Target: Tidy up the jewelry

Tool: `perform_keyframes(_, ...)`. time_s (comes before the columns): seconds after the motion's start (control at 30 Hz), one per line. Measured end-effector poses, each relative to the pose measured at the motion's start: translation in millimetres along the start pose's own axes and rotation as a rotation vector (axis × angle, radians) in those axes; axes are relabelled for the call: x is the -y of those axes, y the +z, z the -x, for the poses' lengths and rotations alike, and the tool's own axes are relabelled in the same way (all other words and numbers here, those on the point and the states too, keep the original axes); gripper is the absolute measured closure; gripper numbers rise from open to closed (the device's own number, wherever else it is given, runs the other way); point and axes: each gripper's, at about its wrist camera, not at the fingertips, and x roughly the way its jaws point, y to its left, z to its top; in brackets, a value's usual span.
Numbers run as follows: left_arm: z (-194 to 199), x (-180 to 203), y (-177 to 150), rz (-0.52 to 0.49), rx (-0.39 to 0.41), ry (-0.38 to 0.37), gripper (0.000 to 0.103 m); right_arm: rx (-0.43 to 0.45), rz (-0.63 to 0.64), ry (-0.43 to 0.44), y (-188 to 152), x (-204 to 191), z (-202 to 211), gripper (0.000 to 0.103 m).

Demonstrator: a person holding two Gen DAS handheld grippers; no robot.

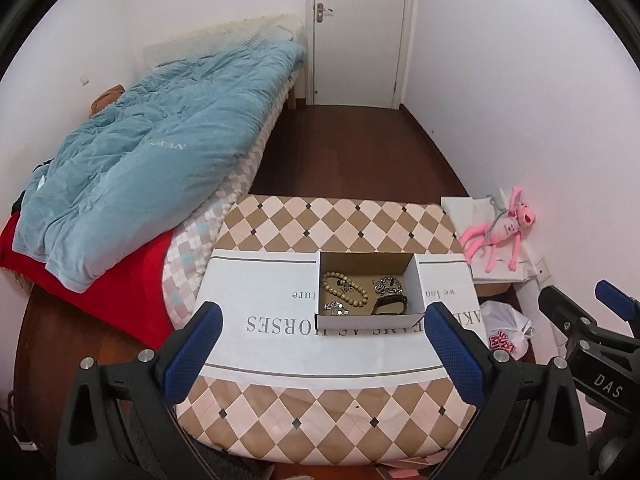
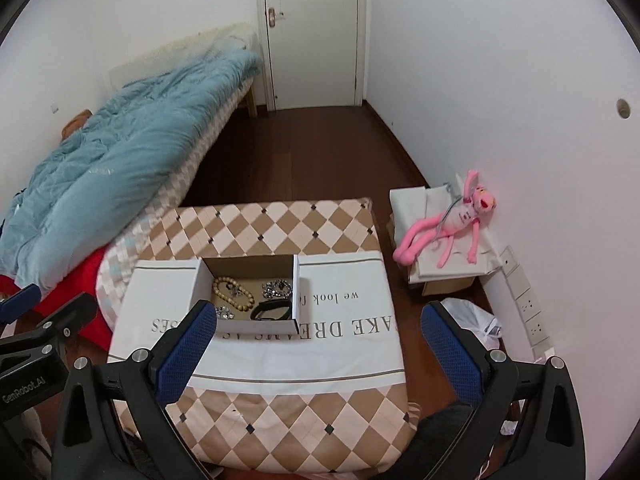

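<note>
A shallow cardboard box [image 1: 423,280] [image 2: 297,280] stands on a white printed cloth over a checkered cushion. Inside lie a wooden bead bracelet [image 1: 362,294] [image 2: 237,303], a silver chain [image 1: 387,285] [image 2: 277,288], a small sparkly piece [image 1: 336,307] [image 2: 224,313] and a black bangle [image 1: 390,305] [image 2: 272,312]. My left gripper [image 1: 324,340] hangs open above the cushion's near side, nothing between its blue pads. My right gripper [image 2: 316,344] is open too, held near and to the right of the box. Each gripper's body shows at the edge of the other's view.
A bed with a blue quilt [image 1: 152,152] and red cover lies to the left. A pink plush toy [image 2: 452,220] rests on a white box by the right wall, with a plastic bag [image 1: 506,334] below. Dark wood floor [image 2: 304,156] leads to a closed door [image 1: 360,32].
</note>
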Motion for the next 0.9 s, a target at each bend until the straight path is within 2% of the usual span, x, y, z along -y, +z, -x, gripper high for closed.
perform_keyframes(0.23, 30, 3, 0, 0.0, 0.022, -0.019, 0.0, 0.051, 0.009, 0.004, 4, 0, 40, 0.0)
perform_keyframes(0.47, 43, 2, 0, 0.006, 0.027, -0.015, 0.0, 0.075, 0.011, 0.006, 6, -1, 61, 0.0)
perform_keyframes(0.67, 40, 4, 2, 0.005, 0.012, -0.017, 0.0, 0.064, 0.006, 0.003, 4, 0, 61, 0.0)
perform_keyframes(0.9, 16, 8, 10, -0.009, -0.035, 0.011, 0.0, 0.004, -0.014, -0.002, 9, 2, 36, 0.0)
